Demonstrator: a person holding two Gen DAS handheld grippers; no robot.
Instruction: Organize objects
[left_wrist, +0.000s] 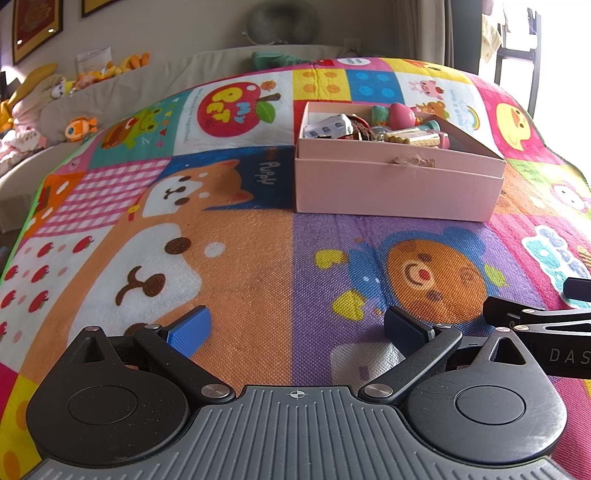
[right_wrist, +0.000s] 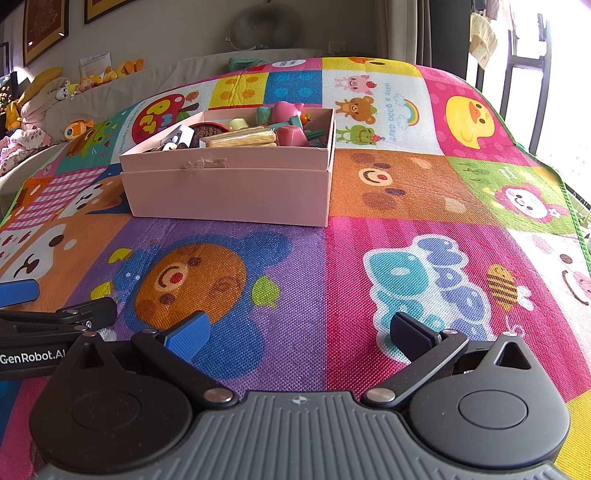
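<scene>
On the mat (left_wrist: 258, 258), pink box (left_wrist: 395, 184) sits well ahead of both tongs, full of small toys (left_wrist: 373, 125). Left gripper (left_wrist: 295, 332): jaws spread wide, nothing between them; box is ahead and slightly right of it. Right gripper (right_wrist: 299, 334): also wide apart and empty; box is ahead and to its left. Grippers sit side by side, low over the mat.

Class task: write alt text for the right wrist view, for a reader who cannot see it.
A pink box full of small toys sits on a colourful cartoon play mat, ahead and left of the open, empty right tool. The left tool shows at the left edge.
</scene>
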